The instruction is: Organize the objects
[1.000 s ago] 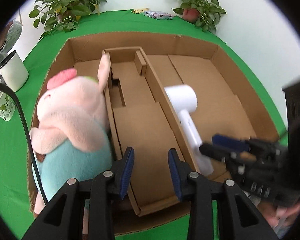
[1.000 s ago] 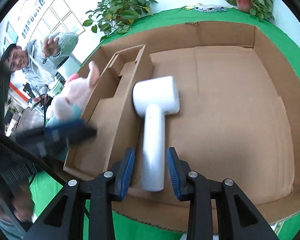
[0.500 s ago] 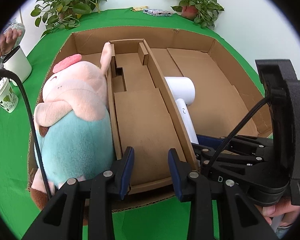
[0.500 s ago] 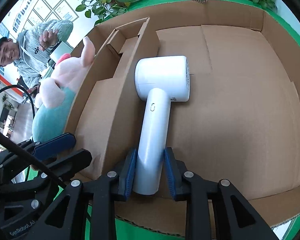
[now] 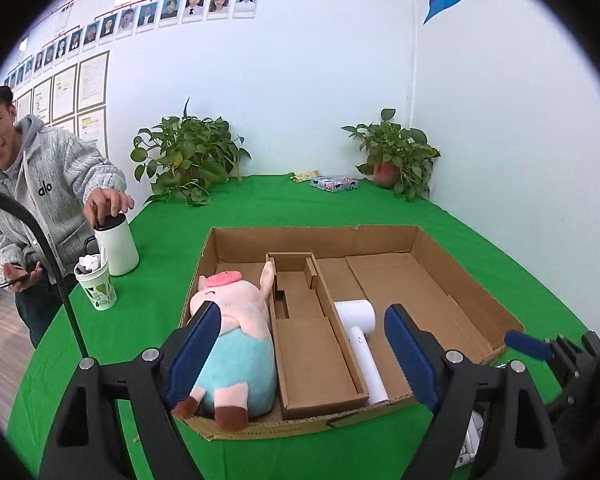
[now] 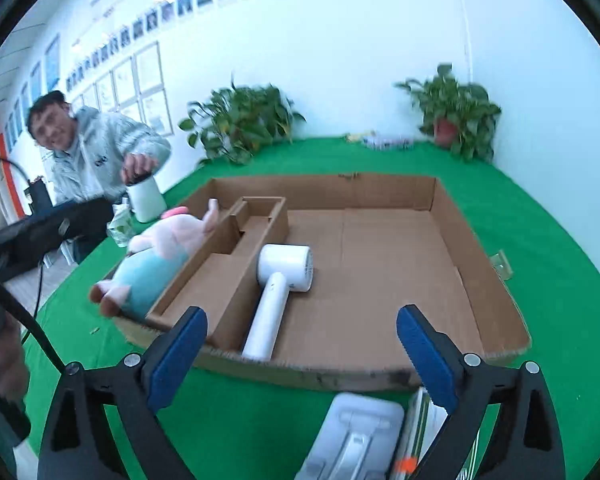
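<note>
Left wrist view: left tool spread wide, nothing between the pads, hanging above the near edge of the worktop. Cardboard box sits mid-worktop with a raised cardboard insert splitting it. Plush pig lies in the left compartment, feet toward the near wall. White hair dryer lies in the big right compartment, tight against the insert, handle end at the near wall. Only this view shows the paper cup and white mug clearly at the left edge, a bystander's hand on the mug lid, plus the small patterned pack at the far edge between two potted plants. Right tool's blue tip shows at the near right corner. Right wrist view: right tool also spread wide and holding nothing, over bare green near the front edge. Only here: a white plastic tray and a flat pack beside it, right under the tool, just outside the box's near wall; small clear scrap outside the right wall. Right half of the box floor is open cardboard; green margin runs all round the box.
</note>
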`<move>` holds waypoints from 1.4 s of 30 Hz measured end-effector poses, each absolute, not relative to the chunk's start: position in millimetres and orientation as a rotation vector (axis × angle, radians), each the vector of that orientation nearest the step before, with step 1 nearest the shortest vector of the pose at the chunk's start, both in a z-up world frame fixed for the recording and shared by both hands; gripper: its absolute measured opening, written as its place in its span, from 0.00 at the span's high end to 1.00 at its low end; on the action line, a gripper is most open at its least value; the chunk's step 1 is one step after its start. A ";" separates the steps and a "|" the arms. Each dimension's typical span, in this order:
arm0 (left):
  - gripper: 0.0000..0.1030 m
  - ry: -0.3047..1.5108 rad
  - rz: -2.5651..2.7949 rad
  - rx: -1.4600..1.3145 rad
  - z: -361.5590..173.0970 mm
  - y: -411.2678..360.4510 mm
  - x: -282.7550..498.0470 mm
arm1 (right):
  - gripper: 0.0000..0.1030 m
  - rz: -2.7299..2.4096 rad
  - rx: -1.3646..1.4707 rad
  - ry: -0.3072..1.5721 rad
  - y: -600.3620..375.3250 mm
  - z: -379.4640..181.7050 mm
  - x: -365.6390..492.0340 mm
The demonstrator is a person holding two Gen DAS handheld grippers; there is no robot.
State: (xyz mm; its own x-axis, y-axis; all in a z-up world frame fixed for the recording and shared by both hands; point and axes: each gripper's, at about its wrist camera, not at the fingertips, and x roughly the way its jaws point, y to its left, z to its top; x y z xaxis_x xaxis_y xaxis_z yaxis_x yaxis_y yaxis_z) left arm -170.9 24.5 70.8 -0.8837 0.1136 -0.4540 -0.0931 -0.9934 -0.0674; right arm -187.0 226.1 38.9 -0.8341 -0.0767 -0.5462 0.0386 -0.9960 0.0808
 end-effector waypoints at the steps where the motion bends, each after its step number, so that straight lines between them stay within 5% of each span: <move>1: 0.19 -0.054 2.950 -0.717 69.2 27.5 -169.7 | 0.06 -2.950 0.872 -0.099 226.3 37.7 -178.4; 14: 0.19 -0.082 2.855 -0.845 21.9 50.9 -148.6 | 0.06 -2.701 1.229 -0.136 216.7 -53.2 -162.8; 29: 0.19 -0.112 2.744 -0.915 9.7 67.1 -144.5 | 0.05 -2.738 1.463 -0.018 232.9 -72.0 -170.5; 32: 0.19 -0.130 2.750 -0.918 10.2 59.0 -140.2 | 0.18 -2.792 1.509 0.014 230.3 -77.0 -175.0; 33: 0.19 -0.140 2.746 -0.926 9.1 56.6 -139.3 | 0.31 -2.805 1.511 0.020 231.5 -76.4 -174.6; 42: 0.20 -0.261 2.521 -1.051 -10.6 56.6 -141.2 | 0.35 -2.628 1.412 -0.029 221.5 -72.7 -128.1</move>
